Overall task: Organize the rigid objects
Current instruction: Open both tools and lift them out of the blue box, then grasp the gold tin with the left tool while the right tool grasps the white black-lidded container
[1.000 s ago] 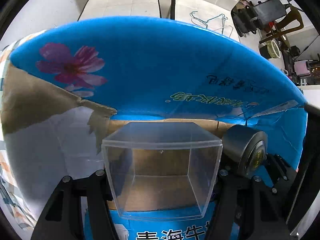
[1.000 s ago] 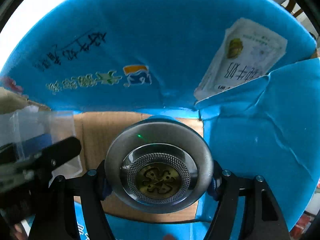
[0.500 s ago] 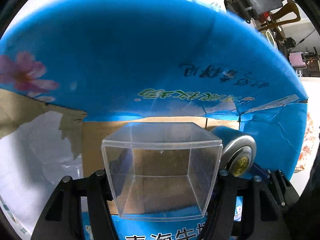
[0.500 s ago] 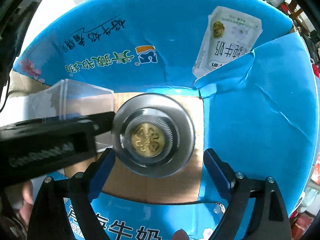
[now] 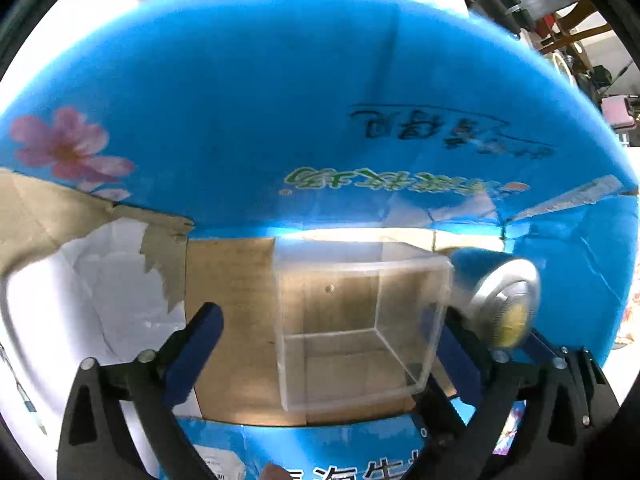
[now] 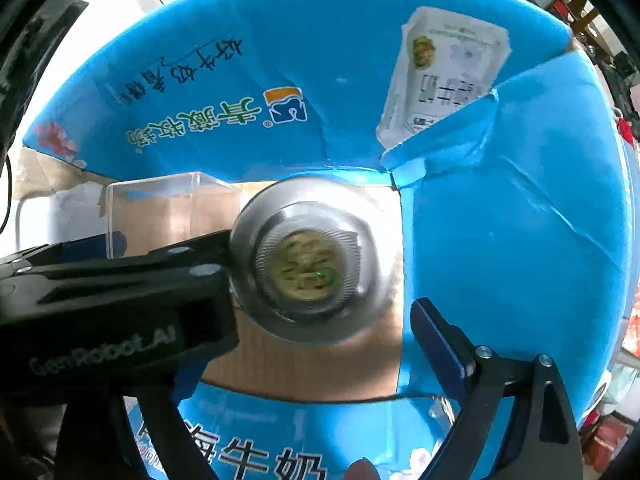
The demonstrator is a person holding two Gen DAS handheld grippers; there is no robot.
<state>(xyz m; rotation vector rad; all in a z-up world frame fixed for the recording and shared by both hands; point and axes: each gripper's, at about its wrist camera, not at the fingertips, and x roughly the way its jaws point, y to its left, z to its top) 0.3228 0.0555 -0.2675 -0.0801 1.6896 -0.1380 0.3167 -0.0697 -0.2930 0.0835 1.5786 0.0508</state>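
Note:
A clear plastic cube box (image 5: 360,328) lies inside the open blue cardboard carton (image 5: 280,100) on its brown floor. A round silver tin with a gold emblem (image 5: 504,312) lies beside it on the right. My left gripper (image 5: 324,340) is open, its fingers spread wide of the cube. In the right wrist view the silver tin (image 6: 308,268) rests on the carton floor (image 6: 320,368) and the cube (image 6: 172,208) sits to its left. My right gripper (image 6: 312,344) is open around the tin without gripping it; the left gripper's body (image 6: 112,312) covers its left finger.
The carton's blue flaps (image 6: 520,220) stand up around both grippers, with a white label (image 6: 444,76) on the back flap. A torn brown flap and white foam (image 5: 100,280) lie at the left. Furniture and clutter (image 5: 560,8) show beyond the carton.
Both grippers have opened. The left one let go of the clear cube, the right one let go of the silver tin, and both objects now lie on the carton floor.

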